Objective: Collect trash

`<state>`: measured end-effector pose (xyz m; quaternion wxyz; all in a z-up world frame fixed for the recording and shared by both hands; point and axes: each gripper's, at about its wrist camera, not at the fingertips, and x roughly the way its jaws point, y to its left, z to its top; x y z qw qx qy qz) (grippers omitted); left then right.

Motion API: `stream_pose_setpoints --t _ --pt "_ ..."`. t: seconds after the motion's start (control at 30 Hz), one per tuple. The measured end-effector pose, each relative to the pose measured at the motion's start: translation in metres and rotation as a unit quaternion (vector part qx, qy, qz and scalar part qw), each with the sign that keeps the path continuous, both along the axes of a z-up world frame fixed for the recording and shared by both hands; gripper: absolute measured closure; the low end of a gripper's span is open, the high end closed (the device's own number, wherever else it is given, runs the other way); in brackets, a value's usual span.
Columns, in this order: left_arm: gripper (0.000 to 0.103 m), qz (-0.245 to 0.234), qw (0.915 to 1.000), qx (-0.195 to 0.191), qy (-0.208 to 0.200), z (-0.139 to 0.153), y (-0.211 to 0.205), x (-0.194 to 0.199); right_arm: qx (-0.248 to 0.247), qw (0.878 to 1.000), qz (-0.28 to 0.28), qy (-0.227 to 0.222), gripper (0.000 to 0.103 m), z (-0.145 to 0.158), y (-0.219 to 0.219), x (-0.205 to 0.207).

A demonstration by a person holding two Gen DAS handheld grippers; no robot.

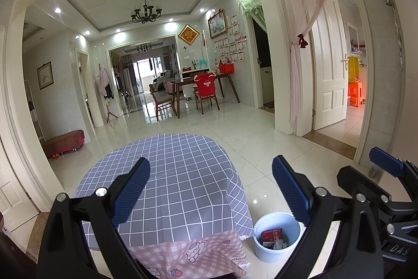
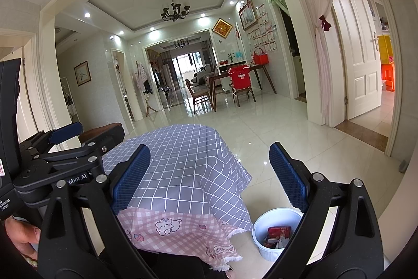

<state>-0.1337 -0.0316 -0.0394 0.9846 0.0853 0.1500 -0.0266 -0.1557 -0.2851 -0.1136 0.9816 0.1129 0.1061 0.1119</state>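
Worktop [image 1: 183,174]: round, draped in a grey-blue checked cloth with a pink cartoon-print cloth [image 1: 198,252] hanging beneath it at the near edge. No trash visible on the cloth in either view; the surface reads bare from near edge to far edge.

Floor [image 1: 261,148]: pale glossy tile. No loose litter seen on it around the worktop.

Bin [image 1: 277,237]: small white ribbed tub standing on the floor just beside the worktop's near right edge, under the hang of the cloth. Upright, mouth open upward, no lid.

Trash [image 1: 271,235]: already in the bin. A red wrapper on top, white crumpled scraps and something green beneath. Small, jumbled; no clear long axis.

Left gripper [image 1: 210,190]: fingers spread wide, nothing between them. Held above the near edge of the worktop, pointing across the room.

Right gripper [image 2: 209,174]: likewise spread wide and empty. A hand [image 2: 22,239] shows at the lower left of the right wrist view.

Key relation: the bin lies low and to the right of both pairs of fingers, below worktop height. The right finger of each partly covers its rim. The right gripper sits on the bin's side, so I judge it the nearer. With nothing left loose in view, collection looks close to done.
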Motion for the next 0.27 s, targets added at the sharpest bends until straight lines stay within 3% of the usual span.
stream_pose_setpoints --t 0.27 --pt "0.009 0.001 0.9999 0.002 0.016 -0.019 0.008 0.018 -0.003 1.0 -0.005 0.012 0.012 -0.01 0.003 0.014"
